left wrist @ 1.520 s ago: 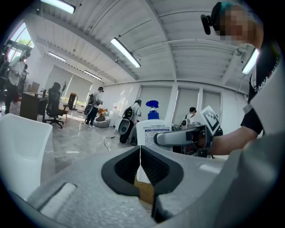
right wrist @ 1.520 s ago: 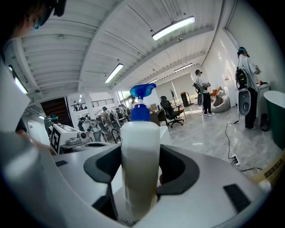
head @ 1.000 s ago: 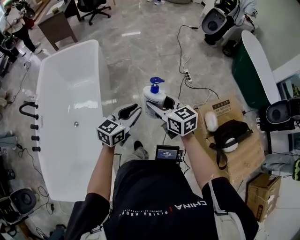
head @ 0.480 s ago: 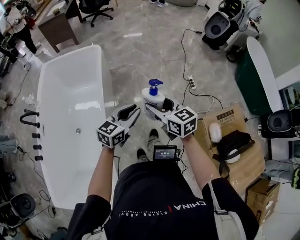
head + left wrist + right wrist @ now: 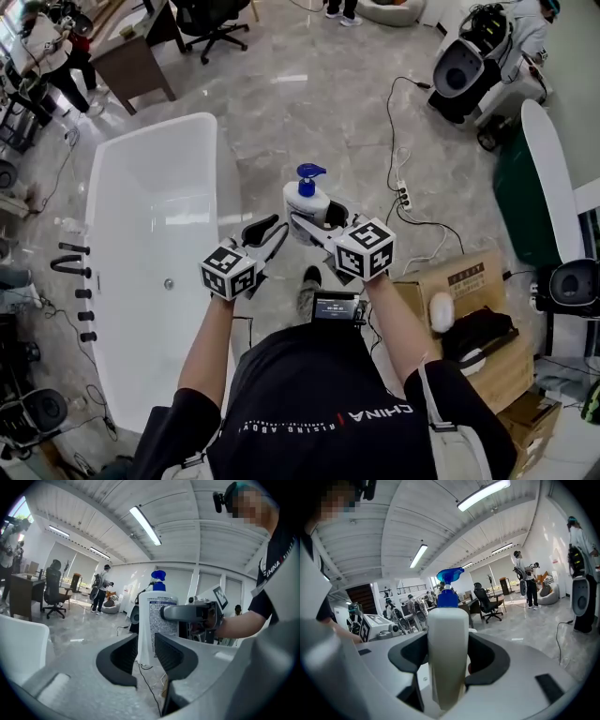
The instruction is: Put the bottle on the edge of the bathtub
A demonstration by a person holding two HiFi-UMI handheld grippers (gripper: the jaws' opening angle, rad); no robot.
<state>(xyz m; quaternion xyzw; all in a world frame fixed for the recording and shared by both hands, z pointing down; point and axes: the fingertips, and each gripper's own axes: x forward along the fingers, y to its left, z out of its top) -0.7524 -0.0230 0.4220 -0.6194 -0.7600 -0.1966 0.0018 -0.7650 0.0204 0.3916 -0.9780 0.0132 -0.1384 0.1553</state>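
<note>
A white bottle (image 5: 305, 202) with a blue pump top hangs upright over the floor, with my right gripper (image 5: 314, 222) shut on its body. In the right gripper view the bottle (image 5: 447, 634) fills the gap between the two black pads. My left gripper (image 5: 269, 234) hovers just left of it with nothing between its jaws, which stand a narrow gap apart. Past that gap the left gripper view shows the bottle (image 5: 161, 616), one right-gripper finger (image 5: 185, 612) lying across it. The white bathtub (image 5: 223, 178) stands to the left, its right rim beside my left gripper.
Black tap fittings (image 5: 73, 264) sit on the tub's left rim. A power strip with cables (image 5: 403, 197) lies on the marble floor to the right, and a cardboard box (image 5: 464, 277) with a dark bag is behind it. An office chair (image 5: 214, 17) and a desk (image 5: 136, 58) stand at the top.
Both grippers and the bottle have travelled forward across the floor with the person, alongside the tub. The cardboard box has slid back towards the lower right. The grip looks the same.
</note>
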